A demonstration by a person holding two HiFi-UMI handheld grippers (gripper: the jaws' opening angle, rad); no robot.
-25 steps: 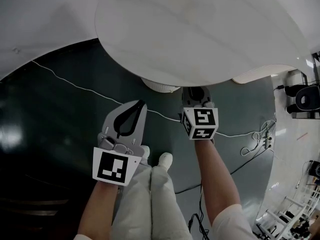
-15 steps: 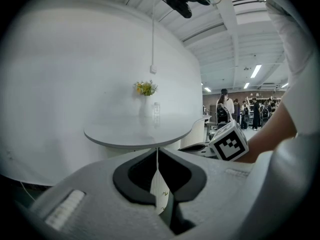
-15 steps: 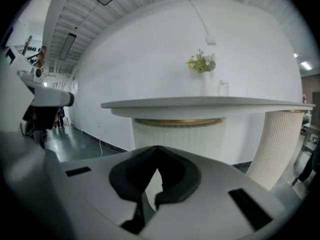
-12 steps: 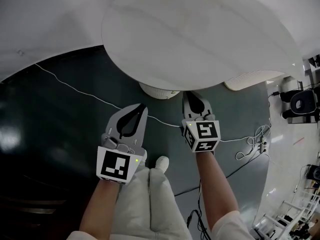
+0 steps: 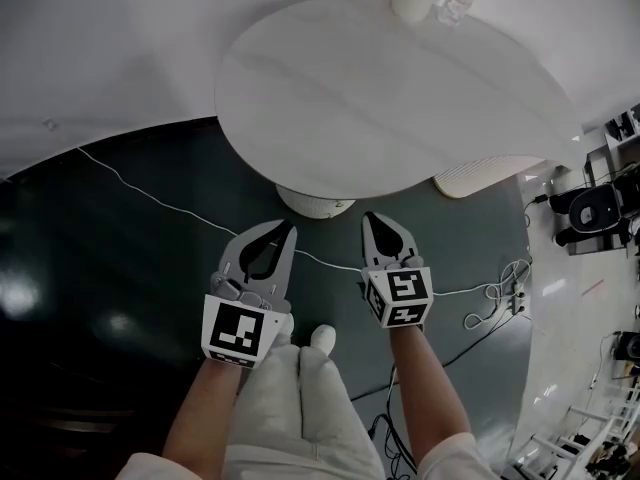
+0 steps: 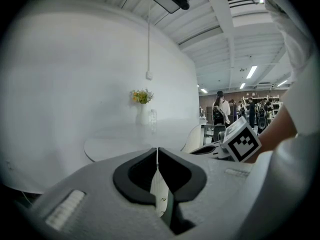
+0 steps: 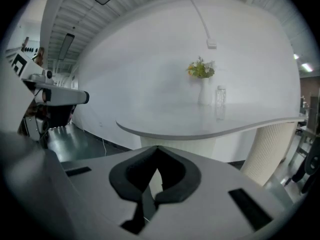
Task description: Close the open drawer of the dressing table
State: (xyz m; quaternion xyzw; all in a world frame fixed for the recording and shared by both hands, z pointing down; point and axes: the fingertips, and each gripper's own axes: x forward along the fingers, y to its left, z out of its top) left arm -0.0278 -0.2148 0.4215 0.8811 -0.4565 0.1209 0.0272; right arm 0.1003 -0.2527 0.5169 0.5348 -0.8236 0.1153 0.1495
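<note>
No dressing table or drawer shows in any view. In the head view my left gripper [image 5: 284, 227] and my right gripper [image 5: 374, 218] hang side by side over the dark floor, just short of a white oval table [image 5: 330, 108]. Both are shut with nothing between their jaws. The left gripper view shows my left gripper [image 6: 157, 150] pointing at the oval table [image 6: 120, 140]. The right gripper view shows my right gripper [image 7: 157, 149] facing the same table [image 7: 200, 126], which carries a vase of flowers [image 7: 202, 81] and a clear bottle [image 7: 221, 103].
A white cable [image 5: 150, 173] crosses the dark floor [image 5: 90, 248], and more cables lie coiled [image 5: 500, 288] at the right. The table's ribbed pedestal [image 5: 315, 203] stands just ahead of the grippers. A ribbed chair [image 5: 480, 176] sits at the table's right. The person's legs [image 5: 295, 398] are below.
The view has pulled back: the oval table has slid farther away and up in the picture, and its vase has come into sight. Both grippers stay shut and side by side.
</note>
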